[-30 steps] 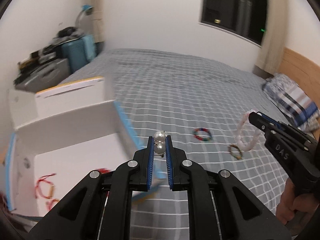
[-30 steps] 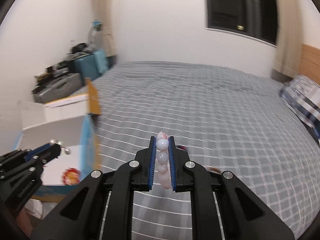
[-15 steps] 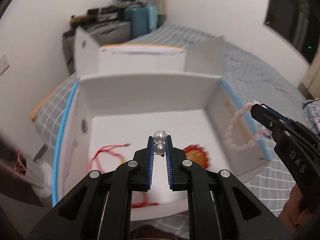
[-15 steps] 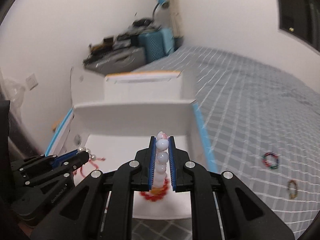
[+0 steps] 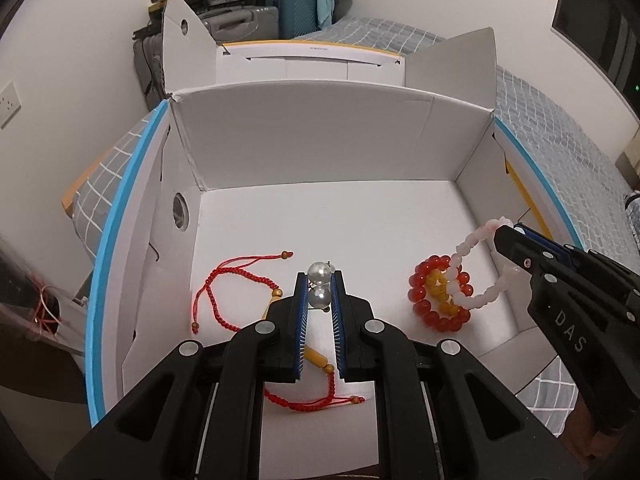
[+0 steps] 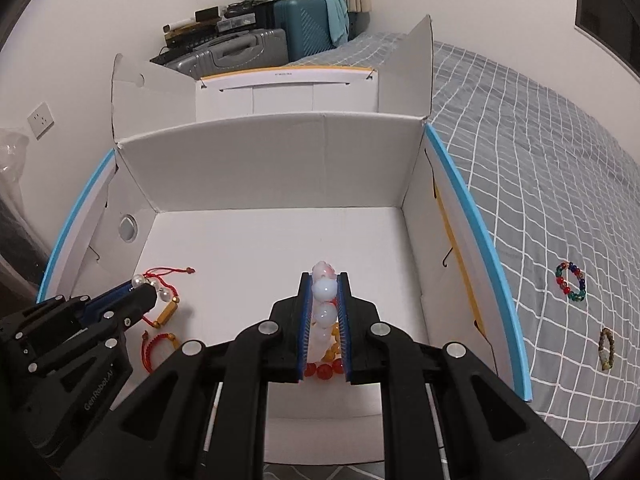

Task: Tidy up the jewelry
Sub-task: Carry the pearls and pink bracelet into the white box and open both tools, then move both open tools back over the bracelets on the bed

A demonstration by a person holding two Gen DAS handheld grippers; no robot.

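My left gripper (image 5: 319,280) is shut on a pearl earring pair (image 5: 319,285) and holds it above the floor of an open white cardboard box (image 5: 320,152). My right gripper (image 6: 325,280) is shut on a pale pink bead bracelet (image 6: 323,305), which hangs over the box's right side in the left wrist view (image 5: 486,272). In the box lie a red and yellow bead bracelet (image 5: 438,300) and red cord bracelets (image 5: 224,284). A multicoloured bead bracelet (image 6: 571,282) and a brown bead bracelet (image 6: 606,349) lie on the grey checked bed (image 6: 540,168).
The box has blue-edged side flaps (image 6: 476,216) and an upright lid (image 5: 312,60). Suitcases (image 6: 248,48) and clutter stand against the wall behind it. A wall socket (image 6: 40,120) is on the left.
Both grippers have swung from over the bed to over the open box and moved closer to its floor. Each still holds its jewelry.
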